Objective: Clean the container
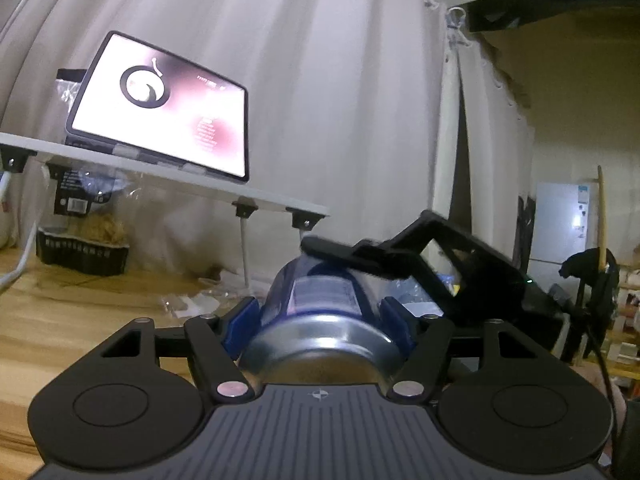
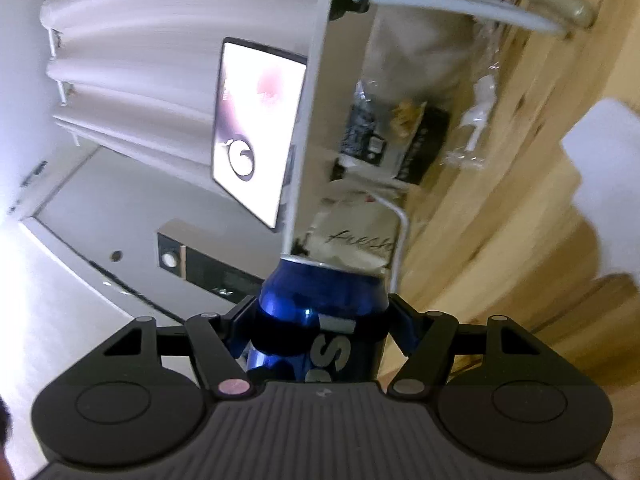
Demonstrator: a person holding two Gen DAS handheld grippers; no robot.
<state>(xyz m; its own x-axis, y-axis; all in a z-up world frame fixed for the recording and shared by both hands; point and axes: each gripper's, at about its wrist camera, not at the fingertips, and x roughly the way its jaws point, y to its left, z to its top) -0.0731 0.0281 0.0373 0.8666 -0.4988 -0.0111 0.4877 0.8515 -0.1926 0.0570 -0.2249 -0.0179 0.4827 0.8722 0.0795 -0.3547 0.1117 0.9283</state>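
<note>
From the left wrist, I see my left gripper (image 1: 318,320) clamped on a blue can (image 1: 320,304), its blue pads (image 1: 240,320) pressing both sides of the body. The can lies along the fingers with its bare metal base toward the camera and its far end pointing away. At that far end, the black frame of my right gripper (image 1: 400,260) crosses from the right and seems to touch the can near its top, though blur keeps me from saying exactly where. Far left, a tablet (image 1: 160,108) glows on a white raised shelf (image 1: 276,203), and the wooden table (image 1: 80,312) spreads below, with a black basket (image 1: 80,252) under the shelf.

From the right wrist, the whole scene is rolled sideways. My right gripper (image 2: 320,320) is closed on the same can (image 2: 320,300), fingers on either side of the blue wall just below the silver rim, white lettering showing near the camera. So both tools hold it at once, lifted clear of the table.

I judge the can light, thin-walled and slick; if empty it will dent under a hard squeeze. I would keep my grip on the body near the stiffer rim and base, and press only gently on the middle.
</note>
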